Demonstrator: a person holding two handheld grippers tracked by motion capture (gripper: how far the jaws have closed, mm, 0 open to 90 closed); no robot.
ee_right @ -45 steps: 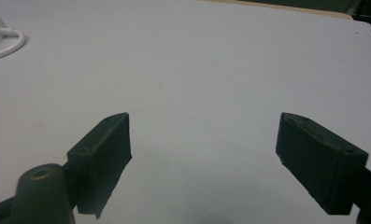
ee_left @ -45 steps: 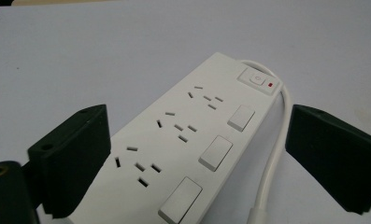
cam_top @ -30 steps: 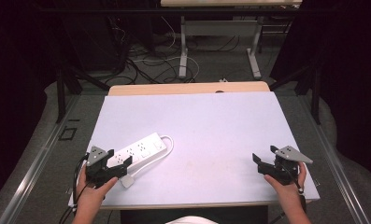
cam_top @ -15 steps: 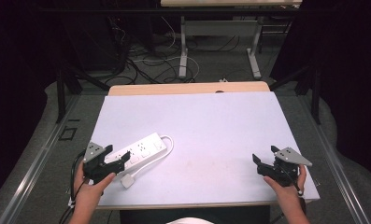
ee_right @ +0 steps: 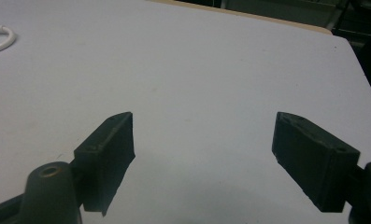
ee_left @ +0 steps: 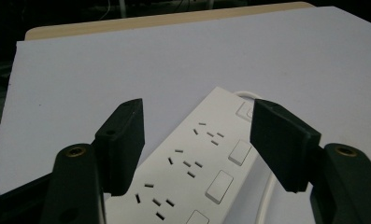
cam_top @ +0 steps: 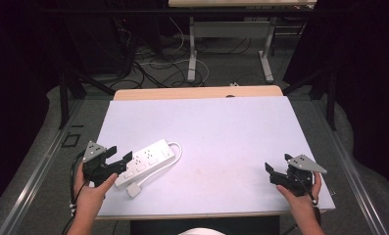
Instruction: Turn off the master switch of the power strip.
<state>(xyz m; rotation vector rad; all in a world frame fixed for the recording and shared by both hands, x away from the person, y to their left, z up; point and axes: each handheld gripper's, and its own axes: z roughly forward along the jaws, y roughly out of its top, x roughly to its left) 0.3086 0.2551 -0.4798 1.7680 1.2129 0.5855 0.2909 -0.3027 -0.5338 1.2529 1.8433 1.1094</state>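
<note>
High view puts my left gripper [cam_top: 118, 160] at the near-left corner of the counter [cam_top: 221, 132], right at the near end of the white power strip [cam_top: 145, 159]. I hold it low and angled along the strip because that lines the two jaws up with its long sides. In the left gripper view the jaws straddle the strip [ee_left: 197, 172], one on each side of the socket face, and they have just been closing in; a gap shows at each pad, so the gripper [ee_left: 197, 140] is released, with the strip between the jaws but not yet pinched. The strip lies flat and slanted, running away to the right, with its white cable [cam_top: 175, 155] curling round the far end and the plug [cam_top: 133, 189] resting on the counter just near of it. I judge that grasping across the narrow width is the aim. My right gripper [cam_top: 280, 177] waits at the near-right edge, well apart from the strip; its jaws stand wide over bare counter [ee_right: 197, 74], holding nothing.
</note>
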